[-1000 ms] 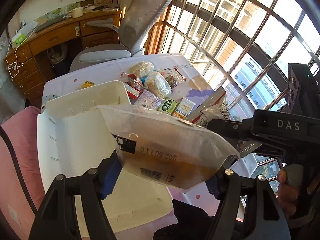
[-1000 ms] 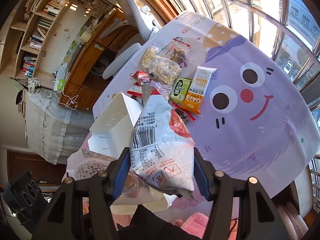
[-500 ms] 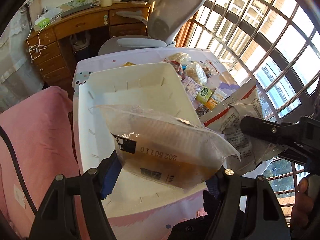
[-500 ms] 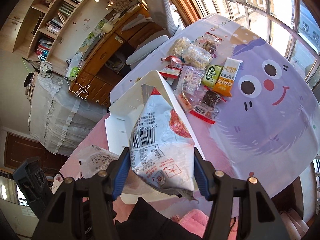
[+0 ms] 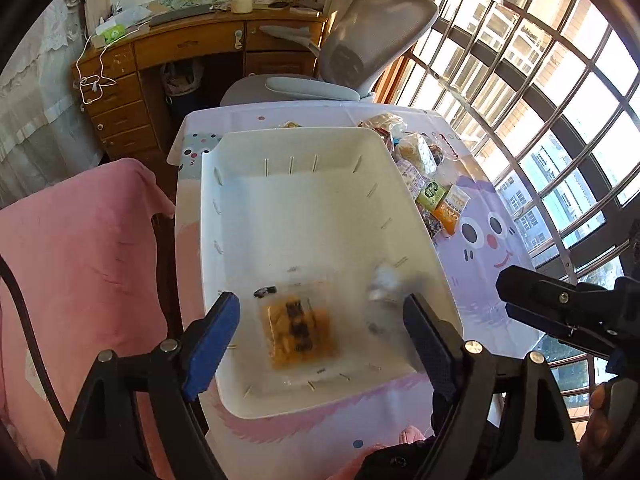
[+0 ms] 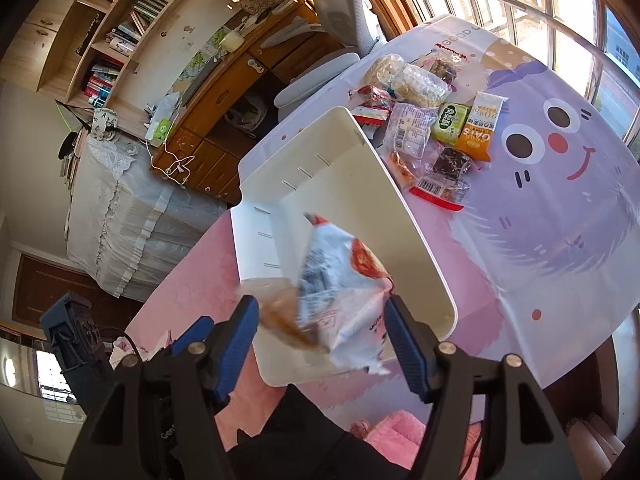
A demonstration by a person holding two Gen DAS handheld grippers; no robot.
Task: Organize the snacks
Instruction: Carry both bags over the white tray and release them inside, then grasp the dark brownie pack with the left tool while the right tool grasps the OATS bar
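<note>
A white plastic bin (image 5: 304, 216) stands on the table, also in the right wrist view (image 6: 320, 184). My left gripper (image 5: 320, 328) is open above its near end. A clear bag of orange-brown snacks (image 5: 300, 326) lies blurred in the bin below it. My right gripper (image 6: 320, 328) is open, and a white and red snack bag (image 6: 344, 292) is blurred between its fingers, over the bin. The clear bag (image 6: 276, 312) shows beside it. Several snack packets (image 6: 432, 120) lie on the table beyond the bin (image 5: 424, 176).
The table wears a purple cartoon-face cloth (image 6: 560, 184). A grey office chair (image 5: 352, 60) stands at the far end, a wooden desk (image 5: 180, 56) behind it. A pink cloth (image 5: 80, 264) lies left of the table. Windows run along the right.
Both grippers have opened. The clear bag has dropped from my left gripper into the bin. The white and red bag has come loose from my right gripper and is falling.
</note>
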